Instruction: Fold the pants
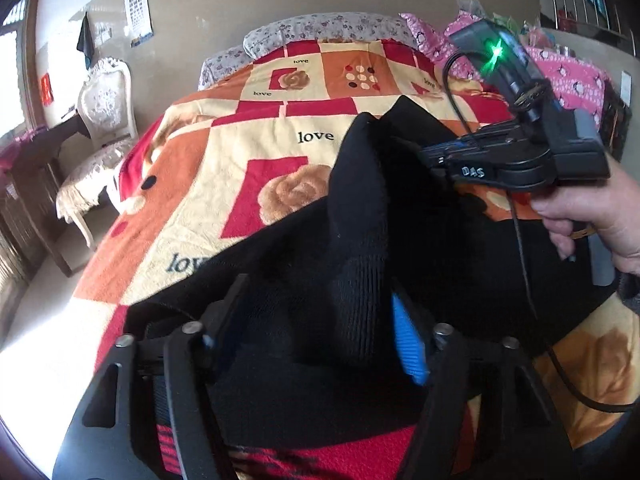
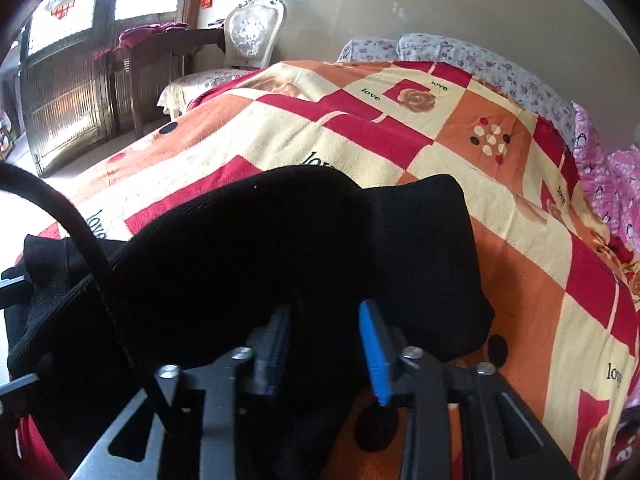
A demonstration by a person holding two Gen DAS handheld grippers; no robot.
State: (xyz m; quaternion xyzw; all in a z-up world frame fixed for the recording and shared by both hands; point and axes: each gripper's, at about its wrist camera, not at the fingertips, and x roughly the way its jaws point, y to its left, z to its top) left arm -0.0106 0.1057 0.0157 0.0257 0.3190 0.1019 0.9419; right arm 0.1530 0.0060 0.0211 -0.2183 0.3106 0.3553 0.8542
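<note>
Black knit pants (image 1: 320, 240) lie bunched on a bed with a red, orange and cream blanket (image 1: 240, 152). In the left wrist view my left gripper (image 1: 308, 340) has a raised ridge of the fabric packed between its blue pads (image 1: 408, 344). To the upper right a hand (image 1: 592, 216) holds my right gripper (image 1: 428, 156), its tips buried in a lifted peak of the pants. In the right wrist view the pants (image 2: 240, 240) spread ahead, and my right gripper (image 2: 326, 348) stands nearly shut with black cloth pinched between its pads (image 2: 372, 352).
The blanket (image 2: 520, 280) stretches beyond the pants to floral pillows (image 1: 320, 28) at the head. Pink bedding (image 1: 560, 68) is piled at the right. A white chair (image 1: 104, 108) and a dark desk stand left of the bed. A black cable (image 1: 524, 272) hangs from the right gripper.
</note>
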